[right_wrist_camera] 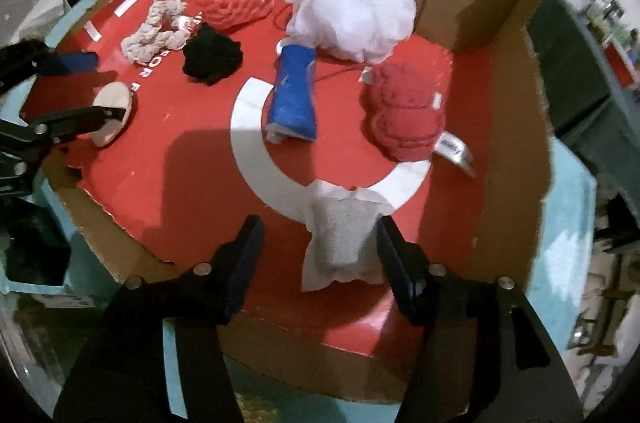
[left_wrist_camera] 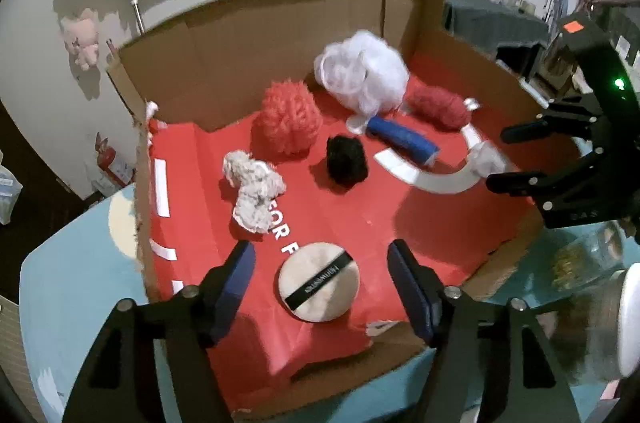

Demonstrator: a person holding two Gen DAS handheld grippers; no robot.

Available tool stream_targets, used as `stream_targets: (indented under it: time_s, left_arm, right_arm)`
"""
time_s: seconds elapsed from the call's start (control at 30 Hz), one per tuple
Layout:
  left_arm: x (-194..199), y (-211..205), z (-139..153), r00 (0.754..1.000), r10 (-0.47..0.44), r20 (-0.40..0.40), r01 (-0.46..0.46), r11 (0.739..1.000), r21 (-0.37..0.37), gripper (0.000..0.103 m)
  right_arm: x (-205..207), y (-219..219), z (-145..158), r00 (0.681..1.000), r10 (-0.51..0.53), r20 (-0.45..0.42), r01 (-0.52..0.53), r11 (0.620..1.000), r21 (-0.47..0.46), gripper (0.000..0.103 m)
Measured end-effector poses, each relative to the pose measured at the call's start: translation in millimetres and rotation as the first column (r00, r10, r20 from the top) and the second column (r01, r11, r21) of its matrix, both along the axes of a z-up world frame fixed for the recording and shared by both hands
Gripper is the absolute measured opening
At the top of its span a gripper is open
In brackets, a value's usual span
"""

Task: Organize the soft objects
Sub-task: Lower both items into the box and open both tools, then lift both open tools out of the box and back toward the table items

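Now | puff (left_wrist_camera: 319,281) band text too blurry to read | white cloth (right_wrist_camera: 340,243) long axis runs away from right gripper (right_wrist_camera: 316,255), jaws apart, not pressing | left gripper (left_wrist_camera: 320,283) jaws apart over puff, on red box floor (right_wrist_camera: 180,163).

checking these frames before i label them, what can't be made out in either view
- Print on the powder puff strap: too small and blurred, left wrist view.
- White lettering on the red sheet: partly covered by the cream scrunchie and the puff.
- Far side of the puff in the right wrist view: hidden by the left gripper.
- Label beside the red knit piece: blurred.
- Glass jar contents: blurred, cut off.
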State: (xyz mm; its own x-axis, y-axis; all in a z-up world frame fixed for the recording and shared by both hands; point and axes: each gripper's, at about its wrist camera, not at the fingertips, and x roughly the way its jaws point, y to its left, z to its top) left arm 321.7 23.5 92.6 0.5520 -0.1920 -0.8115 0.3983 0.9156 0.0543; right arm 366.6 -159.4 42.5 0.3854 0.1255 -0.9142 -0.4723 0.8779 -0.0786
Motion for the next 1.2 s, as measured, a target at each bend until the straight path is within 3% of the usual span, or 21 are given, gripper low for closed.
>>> stream_targets:
  time_s: [0.33,0.4,0.47,0.67,0.73,0.87,1.2]
  left_arm:
    - [-54,1,54,0.987,0.038,0.157,-0.023,0.995,-0.099,0.093]
    - [-68,0,66,0.979,0.05,0.197,-0.028,0.993,-0.111,0.096]
    - [-83,1,77,0.969,0.062,0.238,-0.031,0.991,-0.133,0.098]
    - [-126,0,99,0.94,0.092,0.327,-0.029,0.981,-0.192,0.103]
    - [-138,-1,101,0.932,0.098,0.349,-0.03,0.98,-0.197,0.103]
    - [-165,-5,101,0.913,0.128,0.387,-0.043,0.974,-0.221,0.103]
    - [-220,-21,76,0.881,0.176,0.439,-0.058,0.961,-0.27,0.103]
  right_arm:
    - [-29,-24,56,0.99,-0.053,0.129,0.044,0.996,0.074,0.069]
    - [-42,-25,69,0.985,-0.069,0.161,0.052,0.993,0.104,0.069]
    - [-57,-31,83,0.978,-0.086,0.192,0.058,0.988,0.146,0.078]
    - [-111,-42,116,0.945,-0.123,0.304,0.057,0.974,0.217,0.079]
    - [-128,-43,124,0.932,-0.134,0.336,0.053,0.969,0.241,0.08]
    - [-166,-46,138,0.892,-0.174,0.417,0.053,0.957,0.286,0.092]
    - [-241,-52,133,0.81,-0.252,0.529,0.06,0.934,0.353,0.092]
